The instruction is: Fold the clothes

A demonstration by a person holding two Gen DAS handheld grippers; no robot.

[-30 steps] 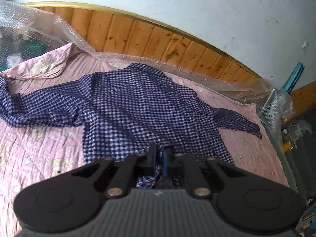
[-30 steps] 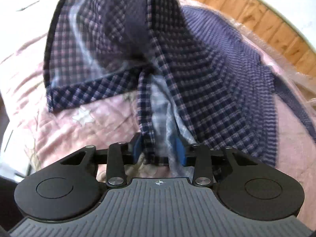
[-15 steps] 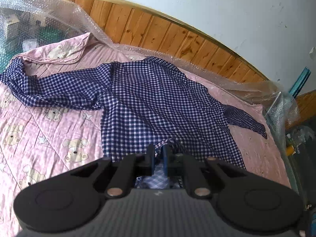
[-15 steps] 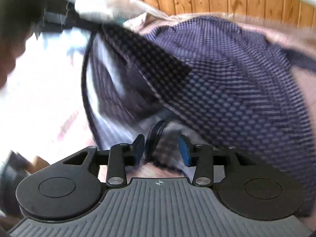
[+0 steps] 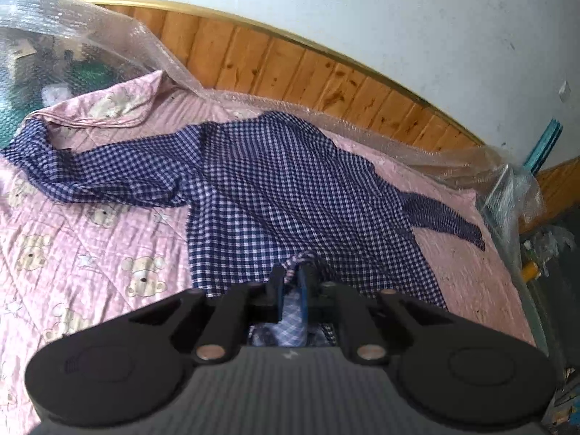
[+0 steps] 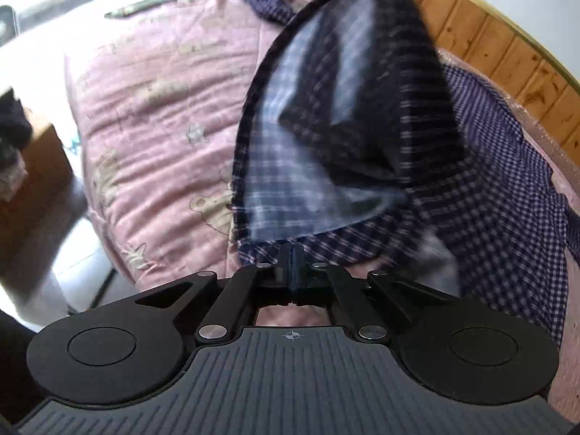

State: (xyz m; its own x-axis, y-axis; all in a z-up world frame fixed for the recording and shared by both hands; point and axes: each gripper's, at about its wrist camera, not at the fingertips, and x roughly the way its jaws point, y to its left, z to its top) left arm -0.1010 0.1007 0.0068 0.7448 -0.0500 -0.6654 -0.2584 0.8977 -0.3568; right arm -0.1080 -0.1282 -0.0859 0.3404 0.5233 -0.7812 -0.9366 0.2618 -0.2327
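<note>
Since a second ago the right gripper (image 6: 294, 253) has snapped its jaws closed on the checked shirt's (image 5: 282, 195) hem at 12 o'clock; the left gripper (image 5: 291, 282) stays clenched on it. Shirt sprawls across the bed (image 5: 72, 253). A thin pinch could slip, dropping the fold.

A bed covered by a pink quilt (image 5: 90, 253) printed with teddy bears and stars stands against a knotty wooden headboard (image 5: 290, 69) capped by a brass-coloured trim, with a plain white wall (image 5: 362, 7) above it. Clear bubble wrap (image 5: 90, 40) is draped along the headboard and over the bed's far corners. Daylight falls brightly from beyond the bed's edge, where a brown cardboard box (image 6: 32, 188) sits.
</note>
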